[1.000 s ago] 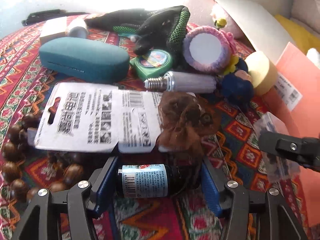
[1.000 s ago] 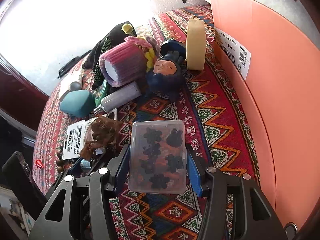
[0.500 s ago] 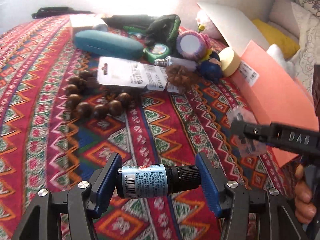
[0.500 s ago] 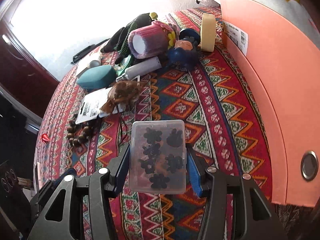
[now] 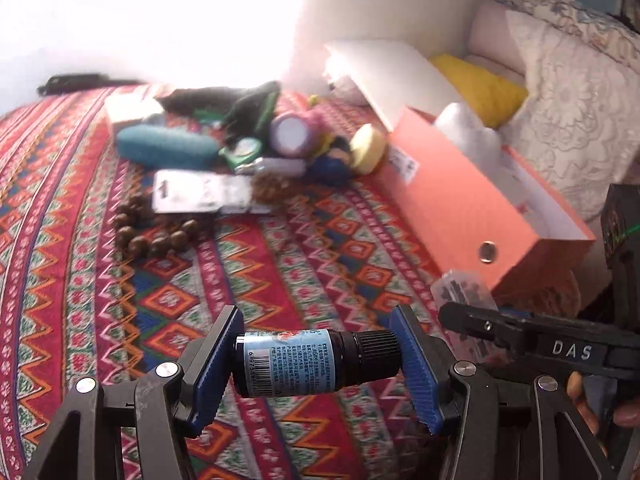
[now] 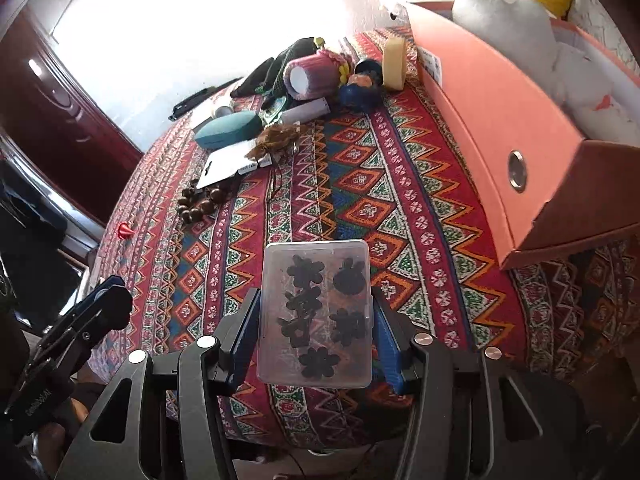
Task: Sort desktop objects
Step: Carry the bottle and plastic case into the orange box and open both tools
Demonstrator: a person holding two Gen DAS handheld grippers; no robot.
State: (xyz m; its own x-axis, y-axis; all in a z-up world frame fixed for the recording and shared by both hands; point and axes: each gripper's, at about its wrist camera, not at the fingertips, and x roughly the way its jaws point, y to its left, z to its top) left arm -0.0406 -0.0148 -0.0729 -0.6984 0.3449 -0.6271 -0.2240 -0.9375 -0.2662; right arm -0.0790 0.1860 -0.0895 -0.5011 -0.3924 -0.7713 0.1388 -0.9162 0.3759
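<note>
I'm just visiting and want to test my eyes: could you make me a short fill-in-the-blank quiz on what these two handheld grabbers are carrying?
1. The left gripper clamps a small dark ____ with a blue label.
2. The right gripper holds a clear plastic case of black ____-shaped pieces.
3. The long open cardboard box is ____ in colour.

Missing words: bottle; flower; orange

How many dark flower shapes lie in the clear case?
6: in the case held by the right gripper, three down the left, two on the right, one bottom centre; more may be hidden.
</note>
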